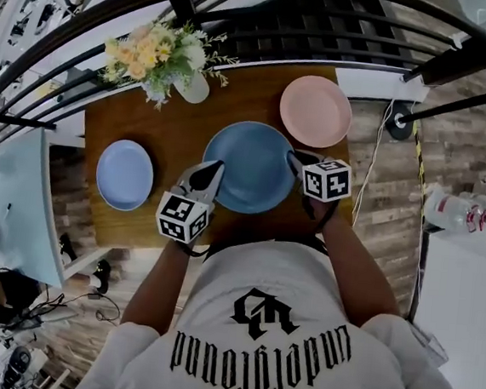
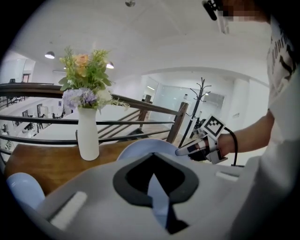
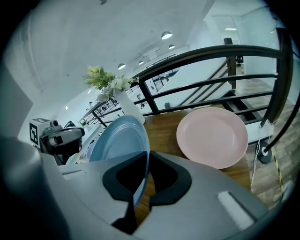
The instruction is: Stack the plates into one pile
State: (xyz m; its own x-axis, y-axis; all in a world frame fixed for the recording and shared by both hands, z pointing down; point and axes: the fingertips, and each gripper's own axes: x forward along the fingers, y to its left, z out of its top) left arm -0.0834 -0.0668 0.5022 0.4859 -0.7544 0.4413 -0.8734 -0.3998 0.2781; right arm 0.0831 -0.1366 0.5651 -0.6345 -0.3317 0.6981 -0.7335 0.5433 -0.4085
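Blue plate [image 1: 250, 166], opposite edges clamped in fingers [image 1: 203, 180] of left gripper [image 1: 217, 167] and right gripper [image 1: 297, 159], above wooden table [image 1: 189, 129]

Lg blue plate [image 1: 250, 166] ctr, sm blue [image 1: 125, 174] L, pink [image 1: 315, 111] R

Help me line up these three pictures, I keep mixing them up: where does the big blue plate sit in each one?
Head view: big blue plate at the centre.
Left gripper view: big blue plate low in the middle, its rim arching up.
Right gripper view: big blue plate left of centre, tilted, beside the pink plate.
Shared landmark: the white vase of flowers, in all three views.
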